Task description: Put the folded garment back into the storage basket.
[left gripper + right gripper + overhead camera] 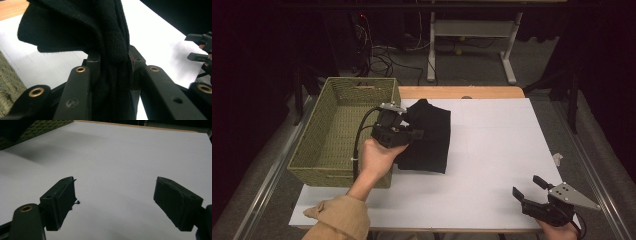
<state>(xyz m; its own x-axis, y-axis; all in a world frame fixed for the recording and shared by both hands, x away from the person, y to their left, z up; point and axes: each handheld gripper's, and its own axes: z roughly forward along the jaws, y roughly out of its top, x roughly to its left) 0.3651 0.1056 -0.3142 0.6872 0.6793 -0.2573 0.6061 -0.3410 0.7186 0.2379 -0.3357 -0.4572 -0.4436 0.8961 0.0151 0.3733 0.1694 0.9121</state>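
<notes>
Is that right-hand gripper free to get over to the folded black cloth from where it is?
Probably yes. The right gripper sits open near the table's front right corner, and bare white tabletop lies between it and the folded black cloth. The left gripper already clamps the cloth's left edge, beside the woven green basket.

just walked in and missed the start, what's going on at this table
A person is working with a handheld two-jaw gripper in each hand. The left gripper is shut on a folded black knitted cloth, pinching its edge where it lies on the white table sheet, right beside an olive-green woven basket. The basket looks empty. The right gripper sits near the table's front right corner with its jaws open, holding nothing.
</notes>
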